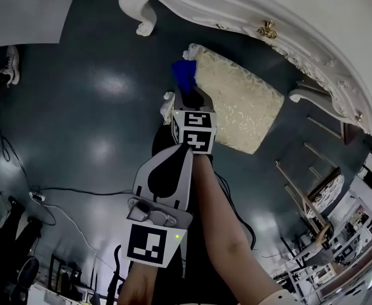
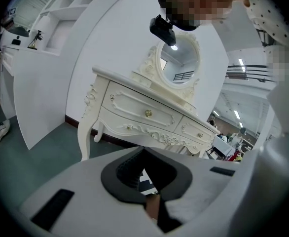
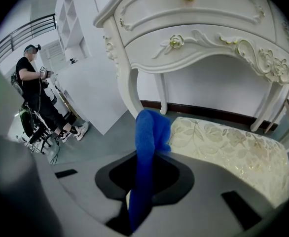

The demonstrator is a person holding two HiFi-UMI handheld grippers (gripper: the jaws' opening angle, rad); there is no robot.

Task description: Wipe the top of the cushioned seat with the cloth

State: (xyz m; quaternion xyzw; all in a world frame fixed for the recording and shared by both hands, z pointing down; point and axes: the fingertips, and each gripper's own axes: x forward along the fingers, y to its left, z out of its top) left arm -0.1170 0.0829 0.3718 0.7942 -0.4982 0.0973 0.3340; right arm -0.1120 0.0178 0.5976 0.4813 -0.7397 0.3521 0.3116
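Observation:
The cushioned seat (image 1: pixel 240 103) is cream with a leafy pattern and stands on the dark floor under the white dressing table. In the right gripper view the cushioned seat (image 3: pixel 228 144) lies ahead and to the right. My right gripper (image 1: pixel 190 98) is shut on a blue cloth (image 1: pixel 184 75), which hangs over the seat's left end. In the right gripper view the blue cloth (image 3: pixel 147 147) rises from between the jaws of the right gripper (image 3: pixel 147 158). My left gripper (image 1: pixel 185 150) sits just behind the right one's marker cube. The left gripper (image 2: pixel 144 154) is shut with nothing in it.
The ornate dressing table (image 1: pixel 256 18) with gold knobs curves over the seat; its legs (image 3: pixel 129 83) stand beside the seat's left end. A white panel (image 1: pixel 21 11) leans at the far left. Cables (image 1: pixel 59 192) cross the floor. A person (image 3: pixel 33 90) stands far left.

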